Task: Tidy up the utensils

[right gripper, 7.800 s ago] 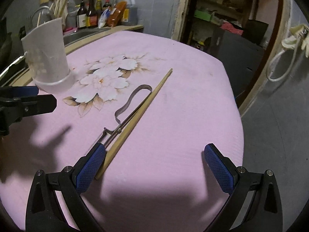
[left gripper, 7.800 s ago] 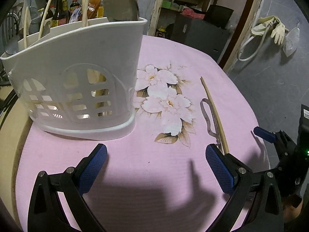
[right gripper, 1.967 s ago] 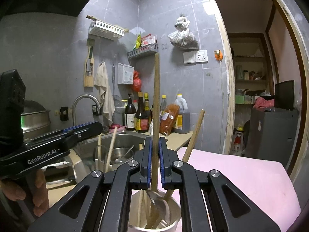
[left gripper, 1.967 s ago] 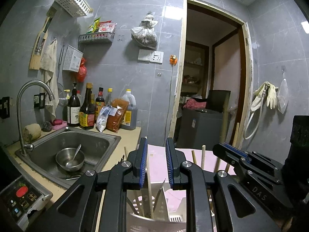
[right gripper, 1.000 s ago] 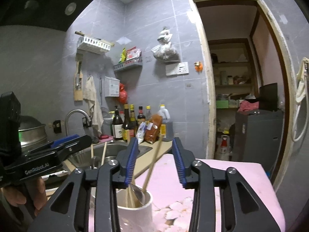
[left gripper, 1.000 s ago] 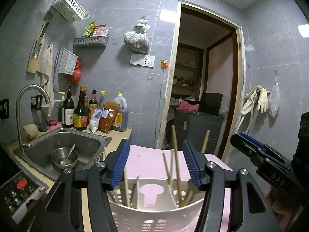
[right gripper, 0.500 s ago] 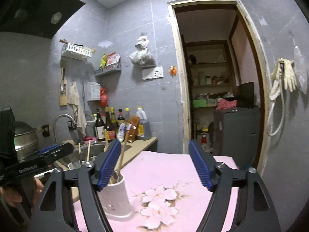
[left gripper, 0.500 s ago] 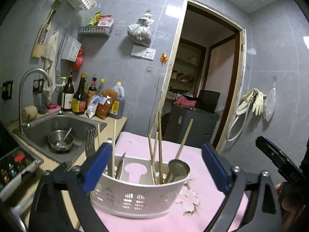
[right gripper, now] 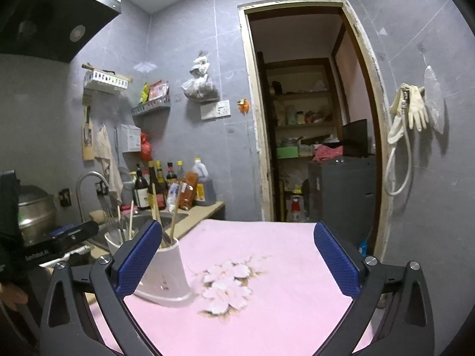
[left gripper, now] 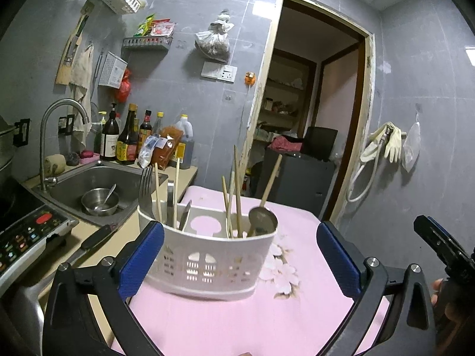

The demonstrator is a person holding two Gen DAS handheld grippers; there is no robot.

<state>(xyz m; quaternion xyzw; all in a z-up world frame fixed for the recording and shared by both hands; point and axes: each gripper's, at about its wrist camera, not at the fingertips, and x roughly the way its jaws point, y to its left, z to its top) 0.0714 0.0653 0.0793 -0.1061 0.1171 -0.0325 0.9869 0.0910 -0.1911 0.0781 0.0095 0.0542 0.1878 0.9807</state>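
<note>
A white slotted utensil holder (left gripper: 207,264) stands on the pink flowered tablecloth (left gripper: 237,320). It holds several chopsticks (left gripper: 236,190), a fork (left gripper: 145,184), a metal spoon (left gripper: 262,219) and other metal utensils. My left gripper (left gripper: 240,255) is open and empty, held back from the holder. My right gripper (right gripper: 237,261) is open and empty, to the right of the holder (right gripper: 163,276) and farther back. The left gripper also shows in the right wrist view (right gripper: 71,234).
A sink (left gripper: 98,184) with a steel bowl (left gripper: 99,203) lies left of the table, with bottles (left gripper: 127,139) behind it and an induction cooker (left gripper: 26,231) in front. A knife (left gripper: 89,243) lies on the counter. A doorway (right gripper: 308,118) is behind the table.
Both grippers were shut on chopsticks above the holder, then opened and let them drop in. Both have since pulled back and opened wide.
</note>
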